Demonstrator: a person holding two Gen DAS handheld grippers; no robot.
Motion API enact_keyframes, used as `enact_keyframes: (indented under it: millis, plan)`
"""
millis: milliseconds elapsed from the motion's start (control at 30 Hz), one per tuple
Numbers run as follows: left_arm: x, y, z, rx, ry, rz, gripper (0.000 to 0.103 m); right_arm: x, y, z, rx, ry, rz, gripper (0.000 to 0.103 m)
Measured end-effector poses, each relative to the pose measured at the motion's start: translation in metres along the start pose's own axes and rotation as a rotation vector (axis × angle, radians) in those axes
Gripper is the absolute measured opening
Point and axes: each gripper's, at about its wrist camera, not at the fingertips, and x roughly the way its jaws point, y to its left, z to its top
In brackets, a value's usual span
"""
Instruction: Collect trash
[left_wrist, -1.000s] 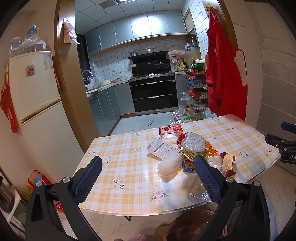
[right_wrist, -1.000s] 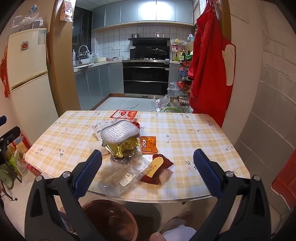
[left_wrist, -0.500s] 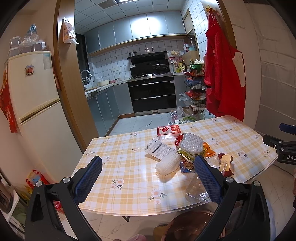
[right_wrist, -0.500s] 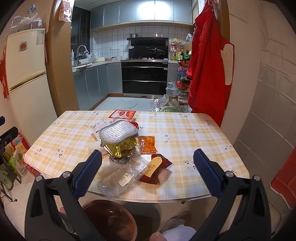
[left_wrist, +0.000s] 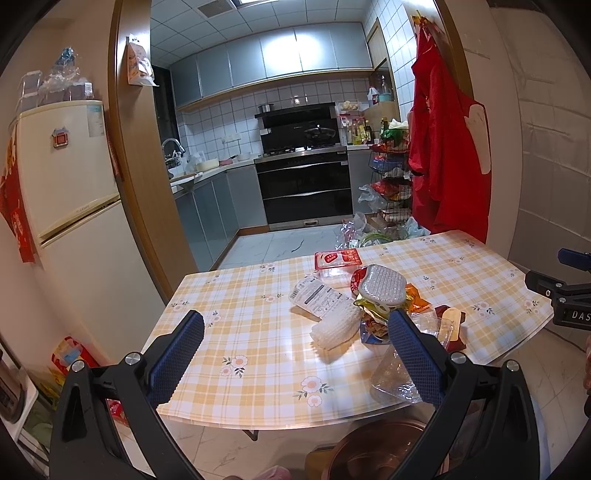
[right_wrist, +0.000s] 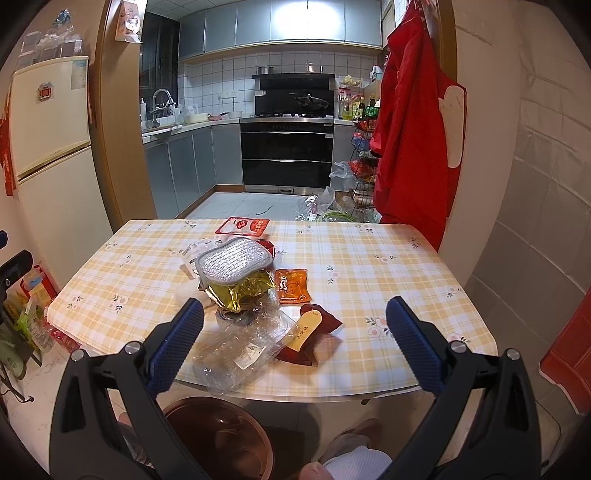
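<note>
A heap of trash lies on the checked table (right_wrist: 369, 258): a silver scouring pad (right_wrist: 232, 260) on a gold wrapper (right_wrist: 240, 291), an orange sachet (right_wrist: 291, 284), a dark red packet (right_wrist: 314, 332), clear plastic packaging (right_wrist: 243, 350) at the near edge, and a red-and-white tray (right_wrist: 243, 226) farther back. The left wrist view also shows a white foam net (left_wrist: 336, 326) and a white labelled bag (left_wrist: 317, 295). A brown bin (right_wrist: 218, 435) stands on the floor under the near edge. My left gripper (left_wrist: 295, 354) and right gripper (right_wrist: 293, 343) are both open and empty, held before the table.
A cream fridge (left_wrist: 70, 206) stands at the left. A red apron (right_wrist: 410, 122) hangs on the wall at the right. Kitchen counters and an oven (right_wrist: 288, 155) lie beyond the table. Bags and a wire rack (right_wrist: 362, 177) sit on the floor behind it.
Both grippers have drawn back slightly from the table. Nothing was taken hold of and the trash has not moved.
</note>
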Motion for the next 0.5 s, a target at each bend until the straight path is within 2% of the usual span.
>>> enact_keyframes:
  millis: [500]
  plan:
    - [-0.0016, 0.0005, 0.0004, -0.002, -0.001, 0.000, 0.098, 0.0031, -0.0002, -0.0045, 0.002, 0.007, -0.003, 0.097]
